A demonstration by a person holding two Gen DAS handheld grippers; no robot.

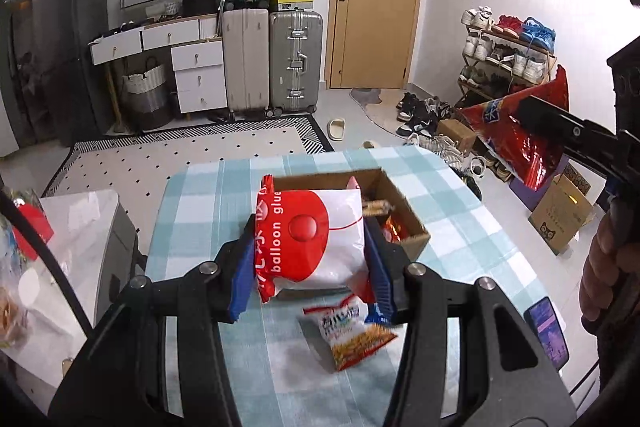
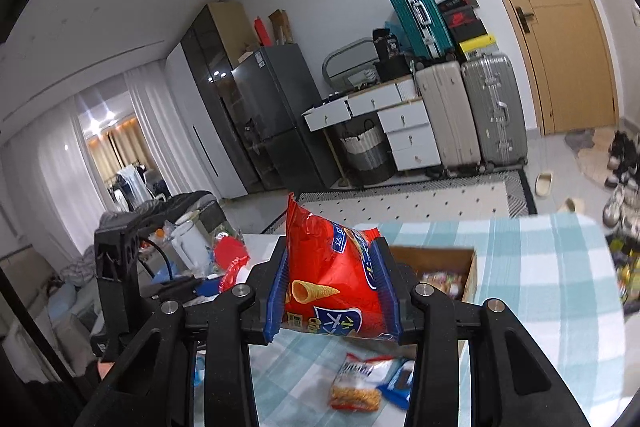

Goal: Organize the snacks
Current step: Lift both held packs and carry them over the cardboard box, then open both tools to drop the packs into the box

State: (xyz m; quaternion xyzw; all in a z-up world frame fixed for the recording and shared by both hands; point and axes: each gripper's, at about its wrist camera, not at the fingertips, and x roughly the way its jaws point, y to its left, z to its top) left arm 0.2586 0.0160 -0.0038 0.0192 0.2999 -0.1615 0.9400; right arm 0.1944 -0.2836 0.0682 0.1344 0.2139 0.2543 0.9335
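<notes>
My left gripper [image 1: 310,259] is shut on a white and red "balloon glue" snack bag [image 1: 316,235] and holds it above the table, just in front of the open cardboard box [image 1: 404,195]. The box has several snacks inside. My right gripper [image 2: 334,291] is shut on a red corn-cone chip bag [image 2: 332,279] and holds it raised. It also shows in the left wrist view [image 1: 516,135], high to the right of the box. A small noodle snack packet [image 1: 352,331] lies on the checked tablecloth [image 1: 200,195] below my left gripper. It also shows in the right wrist view [image 2: 356,383], beside a blue packet [image 2: 400,383].
A phone [image 1: 548,331] lies at the table's right edge. A white side table [image 1: 80,235] with clutter stands to the left. Suitcases [image 1: 272,59], a drawer desk [image 1: 176,55], a shoe rack [image 1: 504,59] and floor boxes [image 1: 560,219] surround the table.
</notes>
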